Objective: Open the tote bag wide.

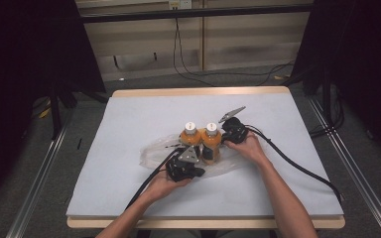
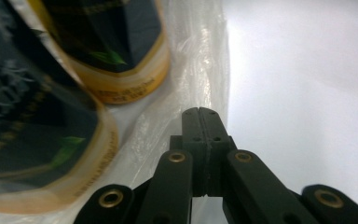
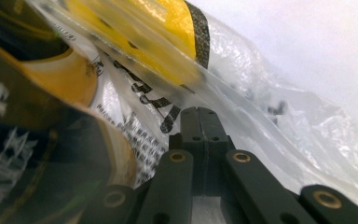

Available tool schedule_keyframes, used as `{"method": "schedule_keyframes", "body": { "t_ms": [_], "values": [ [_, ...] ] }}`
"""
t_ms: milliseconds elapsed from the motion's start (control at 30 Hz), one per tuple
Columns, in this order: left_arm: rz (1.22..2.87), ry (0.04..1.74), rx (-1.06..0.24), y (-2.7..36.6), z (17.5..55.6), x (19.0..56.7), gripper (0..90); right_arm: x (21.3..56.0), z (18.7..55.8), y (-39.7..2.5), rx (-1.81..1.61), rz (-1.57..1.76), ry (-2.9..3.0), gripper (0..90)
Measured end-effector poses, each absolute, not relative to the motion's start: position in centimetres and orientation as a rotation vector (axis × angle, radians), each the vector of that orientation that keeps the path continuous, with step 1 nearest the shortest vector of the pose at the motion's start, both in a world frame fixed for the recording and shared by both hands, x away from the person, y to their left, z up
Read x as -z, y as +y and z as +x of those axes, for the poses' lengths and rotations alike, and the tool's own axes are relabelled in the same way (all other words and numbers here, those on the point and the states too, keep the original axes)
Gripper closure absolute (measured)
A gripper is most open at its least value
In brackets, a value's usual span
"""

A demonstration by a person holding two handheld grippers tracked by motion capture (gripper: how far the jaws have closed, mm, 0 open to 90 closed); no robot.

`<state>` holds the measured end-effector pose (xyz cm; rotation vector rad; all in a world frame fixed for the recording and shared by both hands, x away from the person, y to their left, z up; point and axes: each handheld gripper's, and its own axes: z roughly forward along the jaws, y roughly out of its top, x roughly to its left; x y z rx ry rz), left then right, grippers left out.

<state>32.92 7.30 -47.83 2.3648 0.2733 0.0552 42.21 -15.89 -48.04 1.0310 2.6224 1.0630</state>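
Two orange bottles with white caps, upright and side by side near the middle of the table [image 1: 129, 106], standing on a clear plastic bag [image 1: 151, 151]. Left bottle [image 1: 190, 135] touching the right bottle [image 1: 211, 139], both bearing dark labels.

Left gripper [image 1: 182, 148] low at the near-left side of the bottles, held from behind by the left hand [image 1: 166, 184]. In the left gripper view, jaws pressed flat together, tips resting at the edge of the plastic bag [image 2: 200, 70]; whether a fold of film sits pinched between them, cannot tell. Bottle bases up and to the left of the jaws there, the nearer one [image 2: 42, 140] just beside the gripper, the farther one [image 2: 121, 56] a little ahead.

Right gripper [image 1: 224, 139] at the right side of the right bottle, just beside it, held by the right hand [image 1: 248, 146]. In the right gripper view, jaws likewise clenched with no gap, tips against crumpled film of the bag [image 3: 270, 112]; a grasp on the film not clear to tell. Bottle wall [image 3: 51, 140] close on the left of those jaws, seen through printed plastic.

Black cables trailing from both grippers toward the near edge of the table.
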Motion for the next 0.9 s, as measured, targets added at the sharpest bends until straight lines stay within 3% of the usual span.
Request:
{"method": "schedule_keyframes", "body": {
  "t_ms": [900],
  "values": [
    [2.403,0.197,-0.033,7.4,31.3,47.5,90.0,48.4,45.2,-12.9,-1.055,1.133,2.512,90.0]
  ]
}}
